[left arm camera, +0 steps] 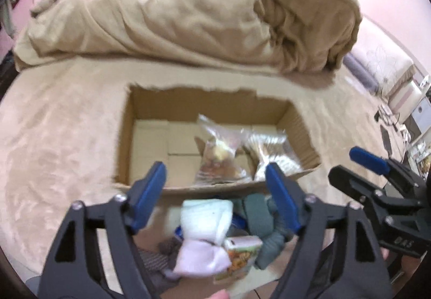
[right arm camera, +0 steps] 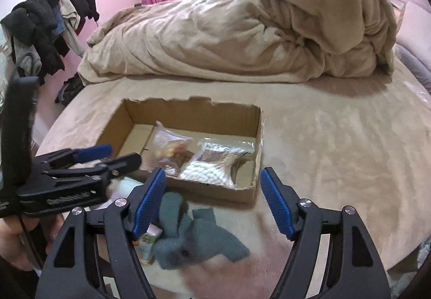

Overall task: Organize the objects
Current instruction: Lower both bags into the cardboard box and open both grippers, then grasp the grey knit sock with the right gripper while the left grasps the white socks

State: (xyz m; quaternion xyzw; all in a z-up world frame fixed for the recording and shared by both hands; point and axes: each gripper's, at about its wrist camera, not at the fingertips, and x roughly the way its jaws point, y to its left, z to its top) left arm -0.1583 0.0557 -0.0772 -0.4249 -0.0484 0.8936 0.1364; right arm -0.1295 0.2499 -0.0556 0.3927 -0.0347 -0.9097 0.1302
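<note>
An open cardboard box (right arm camera: 188,110) sat on the bed (right arm camera: 336,142), its top edge torn ragged. Inside it, toward the right side, lay two clear plastic bags: one of cotton swabs (right arm camera: 215,164) against the right wall, and just left of it a bag of small mixed items (right arm camera: 169,148) whose contents were too blurred to name.

Just in front of the box, a loose pile lay on the bed cover: grey-green socks (right arm camera: 194,239), a white and pale lilac sock (left arm camera: 204,234), and a small printed packet (left arm camera: 239,253) touching both.

The left gripper (left arm camera: 215,199) hung over the pile with its blue-padded fingers (left arm camera: 150,191) spread wide and nothing between them. The right gripper (right arm camera: 212,204) was also spread wide and empty, poised above the grey-green socks near the box's front right corner. Each gripper showed at the edge of the other's view.

Behind the box a beige duvet (right arm camera: 242,29) was heaped across the bed, and dark clothes (right arm camera: 48,24) hung at the left by the pink wall.
</note>
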